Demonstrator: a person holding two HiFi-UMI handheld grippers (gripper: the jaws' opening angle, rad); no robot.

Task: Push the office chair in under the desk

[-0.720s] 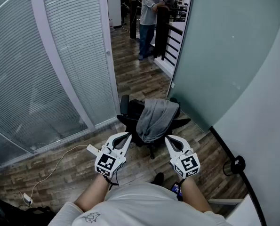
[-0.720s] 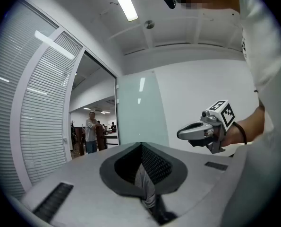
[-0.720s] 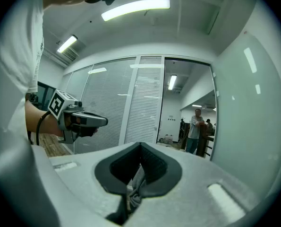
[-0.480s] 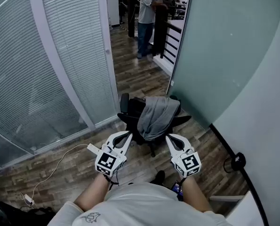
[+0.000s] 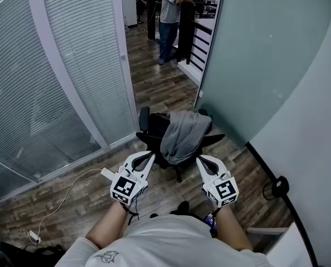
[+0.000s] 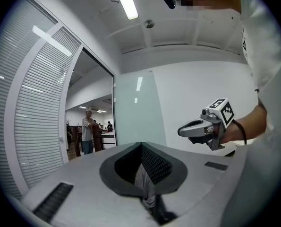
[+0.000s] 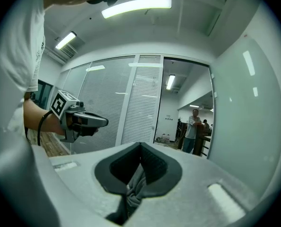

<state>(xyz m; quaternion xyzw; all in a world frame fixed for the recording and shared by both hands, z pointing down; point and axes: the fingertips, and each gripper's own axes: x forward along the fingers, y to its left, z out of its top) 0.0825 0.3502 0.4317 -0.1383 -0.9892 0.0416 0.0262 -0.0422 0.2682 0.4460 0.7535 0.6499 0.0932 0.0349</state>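
Observation:
A black office chair (image 5: 152,131) stands on the wood floor in front of me, with a grey garment (image 5: 183,135) draped over its backrest. No desk shows in any view. My left gripper (image 5: 148,158) is shut and points at the chair's left side. My right gripper (image 5: 202,160) is shut too, just right of the garment. Both tips are close to the chair; I cannot tell whether they touch it. In the left gripper view the right gripper (image 6: 199,127) hangs at the right. The right gripper view has the left gripper (image 7: 86,121) at the left and grey cloth (image 7: 135,190) past its jaws.
A glass wall with blinds (image 5: 59,82) runs along the left; a frosted glass panel (image 5: 260,54) stands at the right. Beyond the chair a doorway opens, with a person (image 5: 169,15) standing far off. A white cable and charger (image 5: 70,191) lie on the floor at left.
Both grippers have edged a little forward toward the chair, still shut. The head view has tipped slightly, so the doorway and the person sit higher in the frame.

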